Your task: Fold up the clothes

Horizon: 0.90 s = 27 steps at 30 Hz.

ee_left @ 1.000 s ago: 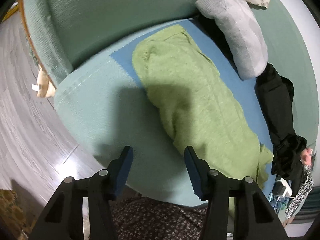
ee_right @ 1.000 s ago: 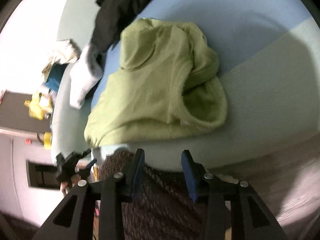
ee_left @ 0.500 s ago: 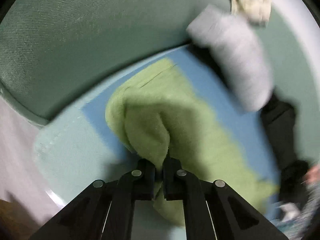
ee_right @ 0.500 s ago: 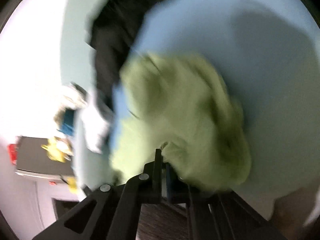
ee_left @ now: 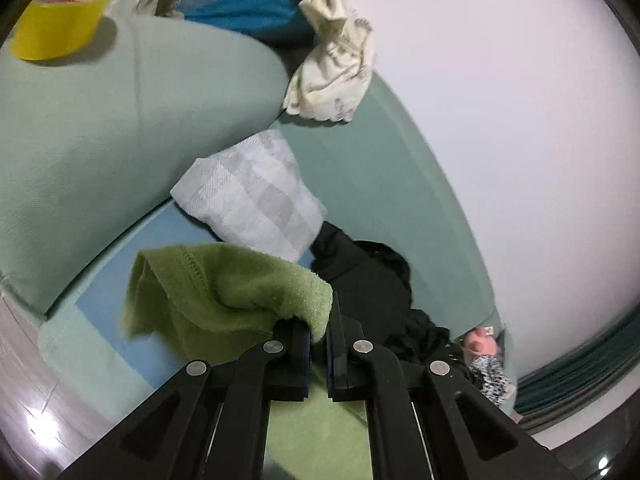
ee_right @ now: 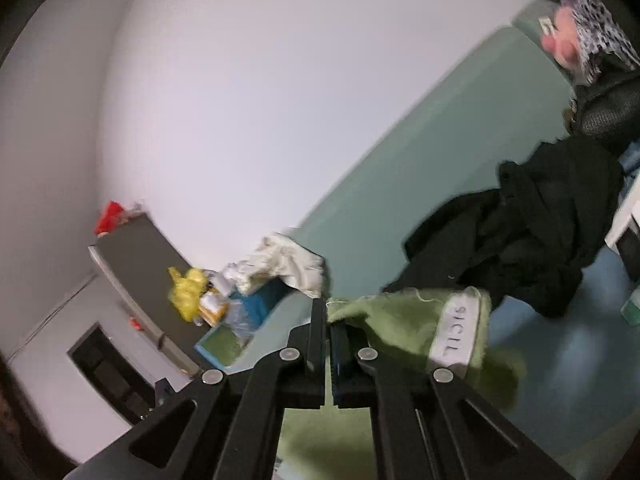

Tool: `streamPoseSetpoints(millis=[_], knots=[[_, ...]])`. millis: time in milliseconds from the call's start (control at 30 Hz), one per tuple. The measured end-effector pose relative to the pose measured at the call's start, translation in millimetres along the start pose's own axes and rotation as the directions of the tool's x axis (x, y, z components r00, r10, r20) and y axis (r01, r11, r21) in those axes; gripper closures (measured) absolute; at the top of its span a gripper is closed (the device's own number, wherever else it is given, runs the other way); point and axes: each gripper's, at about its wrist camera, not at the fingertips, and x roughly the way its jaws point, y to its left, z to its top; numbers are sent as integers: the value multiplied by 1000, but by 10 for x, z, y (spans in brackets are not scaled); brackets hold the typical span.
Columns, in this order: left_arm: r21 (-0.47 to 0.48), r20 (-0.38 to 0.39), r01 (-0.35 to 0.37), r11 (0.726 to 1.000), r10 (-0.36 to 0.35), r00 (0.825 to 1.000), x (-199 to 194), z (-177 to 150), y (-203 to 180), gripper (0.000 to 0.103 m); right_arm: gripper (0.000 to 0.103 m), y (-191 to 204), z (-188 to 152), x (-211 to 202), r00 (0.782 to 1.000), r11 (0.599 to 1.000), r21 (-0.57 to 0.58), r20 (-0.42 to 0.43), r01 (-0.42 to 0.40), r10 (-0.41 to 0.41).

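Observation:
A green fleece garment (ee_left: 224,300) is lifted off the blue seat cushion (ee_left: 100,312) of a pale green sofa (ee_left: 120,128). My left gripper (ee_left: 318,332) is shut on one edge of it, and the cloth drapes left and below the fingers. My right gripper (ee_right: 328,320) is shut on another edge of the same green garment (ee_right: 400,328), near a white neck label (ee_right: 454,336); the cloth hangs down to the right.
A grey-white folded cloth (ee_left: 248,196) and a black garment (ee_left: 372,292) lie on the sofa behind; the black garment also shows in the right wrist view (ee_right: 520,232). A cream cloth (ee_left: 332,72), blue fabric and a yellow tape roll (ee_left: 56,20) sit on the armrest. White wall behind.
Both grippers, open above the flat garment a second ago, closed on its edges and have lifted it; both views now tilt up toward the sofa back and wall.

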Motion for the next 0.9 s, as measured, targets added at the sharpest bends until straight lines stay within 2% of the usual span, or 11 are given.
streamPoseSetpoints(millis=[67,267,367,467,567,633,667,700,767,833,900], knots=[[9,-5,10,1000,-10,1000,444,191,-56,98,101,-193,58,180,999,999,30,-8,37,-37],[135,47,-3,991,-3,999,424,341,-530,98,101,-242,298,269,999,1000,-8,49,14,-14],[192,21,-87,978,84,996,605,218,-417,98,101,-172,97,211,999,997,-66,-17,43,-44],[251,-47,-203,947,221,974,853,-85,-28,98,101,-316,-327,172,987,992,-76,-114,101,-109],[264,-140,-319,910,363,921,1056,-491,538,98,101,-782,-1037,163,935,978,30,-301,208,-190],[256,-211,-386,886,441,872,1141,-770,940,98,101,-1145,-1577,135,870,942,88,-419,324,-260],[250,-231,-398,883,454,861,1145,-878,1085,98,101,-1287,-1787,117,842,925,110,-464,364,-277],[242,-242,-400,884,454,857,1129,-970,1200,98,101,-1430,-1995,89,812,905,131,-506,405,-290],[248,-217,-379,892,432,875,1047,-1030,1235,94,101,-1679,-2360,39,758,865,164,-576,475,-307],[272,-213,-383,883,443,871,1031,-1018,1188,91,99,-1736,-2463,40,746,857,183,-599,482,-292],[297,-194,-422,857,487,852,1022,-976,1151,77,93,-1734,-2503,66,733,862,176,-622,475,-277]])
